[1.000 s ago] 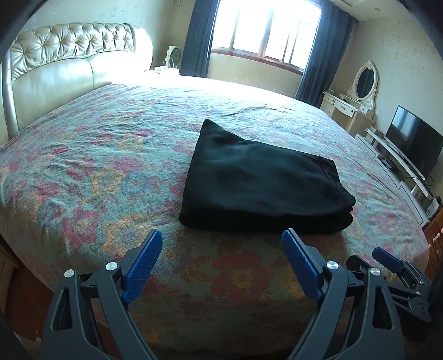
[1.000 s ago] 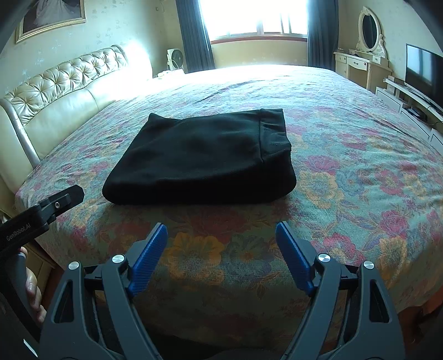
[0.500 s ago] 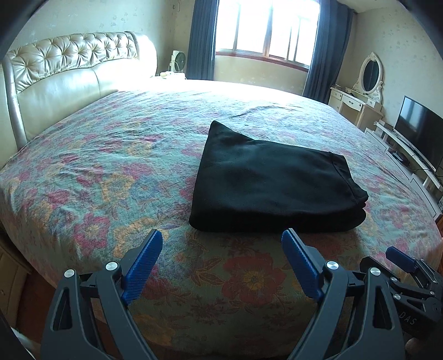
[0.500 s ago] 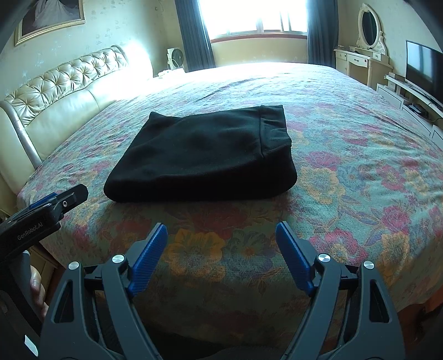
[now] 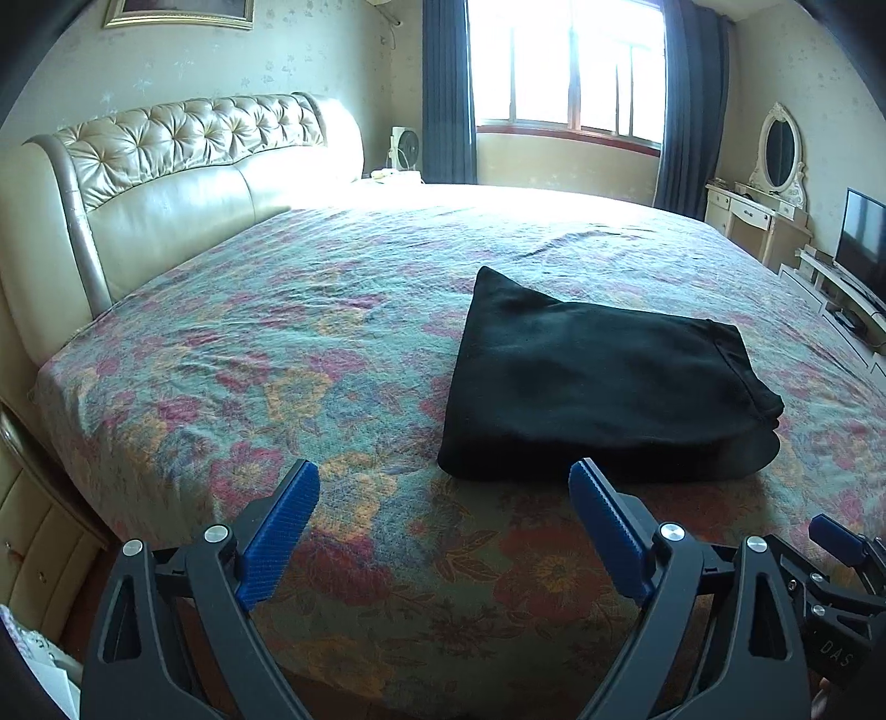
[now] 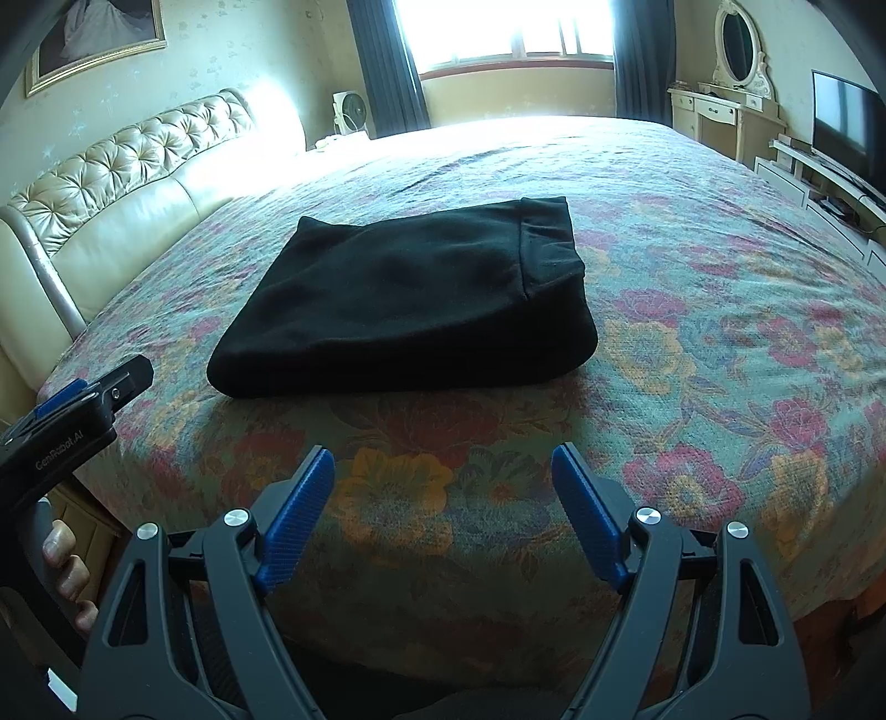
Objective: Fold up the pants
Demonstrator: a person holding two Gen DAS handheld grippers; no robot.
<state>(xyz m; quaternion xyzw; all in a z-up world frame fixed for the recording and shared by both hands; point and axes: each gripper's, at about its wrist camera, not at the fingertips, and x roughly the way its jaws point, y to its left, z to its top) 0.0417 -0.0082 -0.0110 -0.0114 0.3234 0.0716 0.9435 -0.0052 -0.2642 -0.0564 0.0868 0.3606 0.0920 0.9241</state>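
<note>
The black pants (image 5: 598, 387) lie folded into a thick, roughly rectangular bundle on the bed (image 5: 310, 354), set near its front edge and resting flat on a quilted bedspread (image 6: 720, 332) printed with red, orange and yellow flowers on a teal ground. In the right wrist view the waistband seam runs along the bundle's right end, and the stacked layers show at that end in the left wrist view. The left gripper (image 5: 443, 526) hangs over the front edge of the bed, its blue-padded fingers spread wide apart and holding nothing, clear of the cloth with the bundle's near edge just beyond its right fingertip. The right gripper (image 6: 443, 498) is likewise spread wide and empty, above the bedspread's front drop and apart from the pants (image 6: 404, 310). Each tool shows at the edge of the other's view, and fingertips of the person's hand (image 6: 63, 570) wrap the left handle. At the head of the bed stands a tufted cream leather headboard (image 5: 166, 166), with a framed picture (image 6: 94, 39) on the wall above it. A bright window (image 5: 570, 66) flanked by dark blue curtains (image 5: 446, 94) washes out the far bedspread. A small fan (image 5: 404, 147) sits beside the headboard. Along the right wall are a cream dressing table with an oval mirror (image 5: 779, 147) and a flat television (image 6: 847, 127) on a low white stand.
</note>
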